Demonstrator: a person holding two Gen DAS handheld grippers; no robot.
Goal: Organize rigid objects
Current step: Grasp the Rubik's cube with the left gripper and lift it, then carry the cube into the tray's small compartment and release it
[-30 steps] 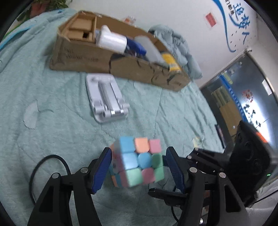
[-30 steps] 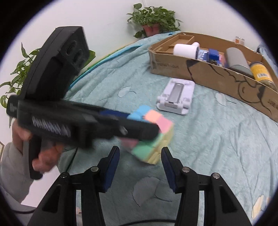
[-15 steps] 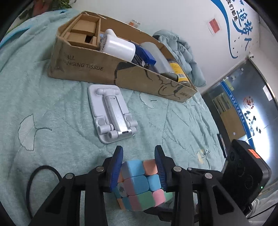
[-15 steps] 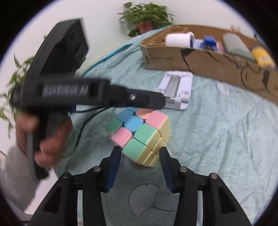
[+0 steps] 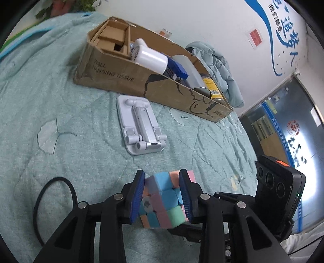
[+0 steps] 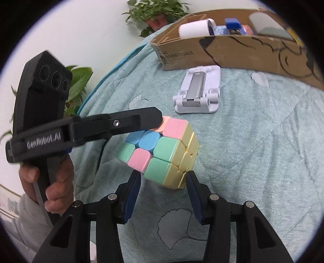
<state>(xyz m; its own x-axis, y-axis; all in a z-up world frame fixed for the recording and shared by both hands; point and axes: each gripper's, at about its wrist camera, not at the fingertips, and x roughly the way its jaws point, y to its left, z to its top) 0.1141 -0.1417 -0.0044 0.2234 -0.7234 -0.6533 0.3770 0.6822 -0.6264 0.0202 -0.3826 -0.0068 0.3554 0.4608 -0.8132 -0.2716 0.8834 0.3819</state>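
Left gripper (image 5: 163, 199) clenched on the puzzle cube (image 5: 165, 199), pads on opp. faces, cube on the quilt (image 5: 60, 113). Right gripper (image 6: 163, 189) spread wide, cube just ahead of its tips. Cardboard box (image 5: 154, 87) lies straight fwd, beyond the phone stand (image 5: 141, 126).

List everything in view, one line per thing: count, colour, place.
puzzle cube: one, pastel multicolour, on the quilt, clamped by the left hand-held gripper
phone stand: one, white and silver, folded flat between cube and box
cardboard box: one, brown, far side of the quilt
white cylinder: one, inside the box
yellow-labelled can: one, box's right end
quilt: one, pale green
potted plant: one, green, behind the box
left hand-held gripper: black, blue pads, shut on the cube
right hand-held gripper: black, blue pads, open beside the cube
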